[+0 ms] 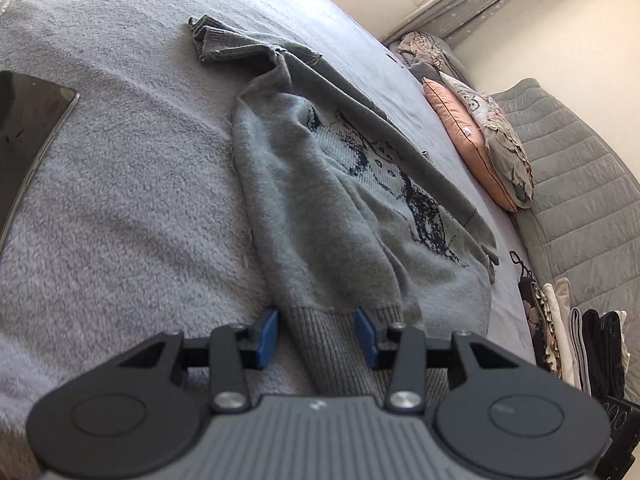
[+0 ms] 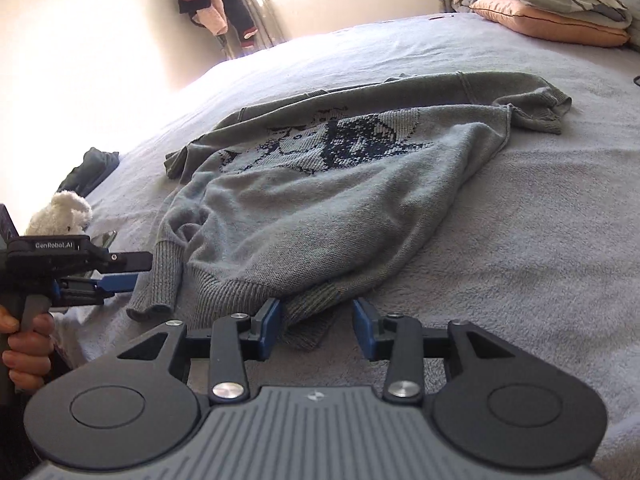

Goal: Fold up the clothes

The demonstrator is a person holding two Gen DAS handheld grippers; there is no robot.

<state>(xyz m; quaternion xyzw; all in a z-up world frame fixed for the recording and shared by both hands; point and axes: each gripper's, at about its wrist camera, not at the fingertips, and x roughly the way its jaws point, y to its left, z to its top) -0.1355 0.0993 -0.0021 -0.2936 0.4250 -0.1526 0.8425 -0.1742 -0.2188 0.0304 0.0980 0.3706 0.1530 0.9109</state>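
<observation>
A grey knit sweater (image 1: 340,200) with a dark blue pattern lies rumpled on the grey bed (image 1: 120,200). It also shows in the right wrist view (image 2: 320,200). My left gripper (image 1: 318,334) is open, its blue fingers either side of a ribbed cuff (image 1: 336,344). My right gripper (image 2: 316,328) is open at the sweater's ribbed hem (image 2: 312,304), which lies between the fingers. The left gripper also shows in the right wrist view (image 2: 124,276), beside a sleeve cuff (image 2: 156,280).
A dark phone or tablet (image 1: 28,132) lies on the bed at left. Pillows (image 1: 480,136) and a quilted headboard (image 1: 580,200) are at the far side. Folded clothes (image 1: 580,352) are stacked at right. A white plush toy (image 2: 64,216) sits at the bed's edge.
</observation>
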